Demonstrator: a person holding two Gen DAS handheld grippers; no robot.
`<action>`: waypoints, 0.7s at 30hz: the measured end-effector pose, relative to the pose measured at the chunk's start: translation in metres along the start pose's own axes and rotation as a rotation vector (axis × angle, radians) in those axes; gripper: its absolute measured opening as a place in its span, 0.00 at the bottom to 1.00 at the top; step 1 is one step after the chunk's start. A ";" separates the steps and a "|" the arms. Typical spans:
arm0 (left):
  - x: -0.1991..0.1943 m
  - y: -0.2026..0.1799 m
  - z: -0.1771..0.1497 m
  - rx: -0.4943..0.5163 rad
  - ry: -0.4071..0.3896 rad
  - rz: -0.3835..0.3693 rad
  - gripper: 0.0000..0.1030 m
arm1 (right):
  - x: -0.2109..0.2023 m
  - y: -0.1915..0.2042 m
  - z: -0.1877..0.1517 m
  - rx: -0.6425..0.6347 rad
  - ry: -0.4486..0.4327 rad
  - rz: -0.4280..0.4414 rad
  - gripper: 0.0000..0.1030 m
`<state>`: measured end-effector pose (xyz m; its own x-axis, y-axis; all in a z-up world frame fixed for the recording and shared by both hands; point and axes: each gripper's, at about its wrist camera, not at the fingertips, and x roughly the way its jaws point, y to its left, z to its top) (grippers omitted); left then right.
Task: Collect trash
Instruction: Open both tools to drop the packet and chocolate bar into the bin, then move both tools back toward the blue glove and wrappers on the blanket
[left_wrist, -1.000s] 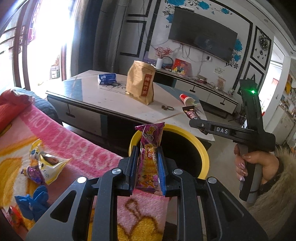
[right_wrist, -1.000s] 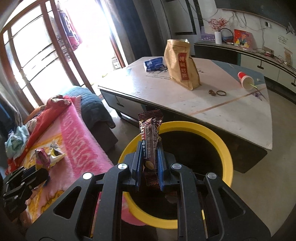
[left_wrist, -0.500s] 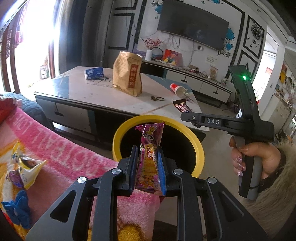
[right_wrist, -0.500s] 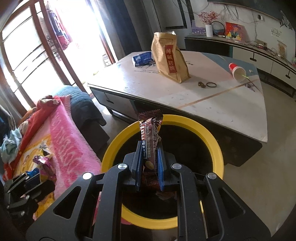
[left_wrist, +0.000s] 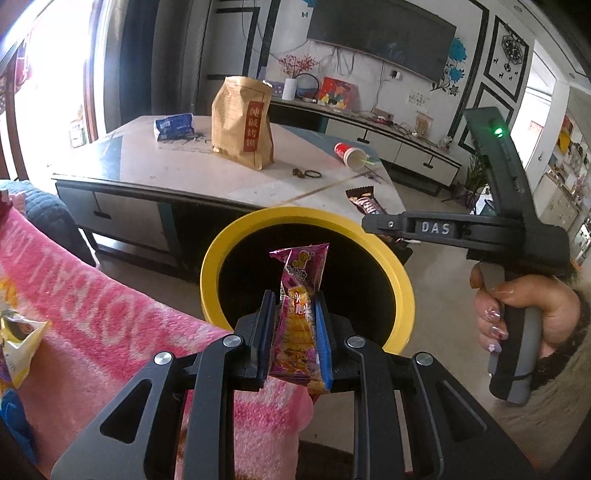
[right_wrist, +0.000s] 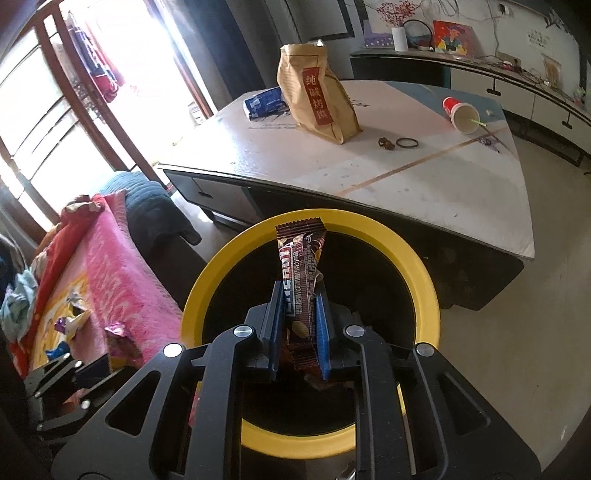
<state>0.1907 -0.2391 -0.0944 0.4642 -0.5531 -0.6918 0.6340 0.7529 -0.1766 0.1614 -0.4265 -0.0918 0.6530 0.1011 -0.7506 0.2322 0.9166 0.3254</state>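
Observation:
My left gripper is shut on a purple and yellow snack wrapper, held upright at the near rim of the yellow-rimmed black trash bin. My right gripper is shut on a brown chocolate bar wrapper, held upright over the bin's open mouth. The right gripper also shows in the left wrist view, reaching over the bin's far right rim with the brown wrapper. The left gripper shows at the lower left of the right wrist view.
A pink blanket on the sofa carries more wrappers. The low table behind the bin holds a brown paper bag, a blue packet, a tipped red cup and a hair tie.
Both grippers have moved toward the bin with their wrappers. The left one has swung from above the blanket to the bin's rim; the right one is further over the opening.

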 end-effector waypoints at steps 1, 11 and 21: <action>0.004 0.000 0.001 0.002 0.006 0.002 0.20 | 0.000 0.000 0.000 0.002 -0.001 0.000 0.11; 0.022 0.002 0.006 -0.010 0.011 0.008 0.43 | -0.001 -0.006 0.002 0.025 -0.016 -0.014 0.32; -0.017 0.023 -0.001 -0.053 -0.073 0.108 0.92 | -0.013 0.006 0.002 0.011 -0.076 -0.018 0.49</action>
<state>0.1970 -0.2121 -0.0869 0.5730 -0.4908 -0.6564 0.5452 0.8262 -0.1418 0.1557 -0.4226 -0.0787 0.7012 0.0549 -0.7108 0.2520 0.9136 0.3192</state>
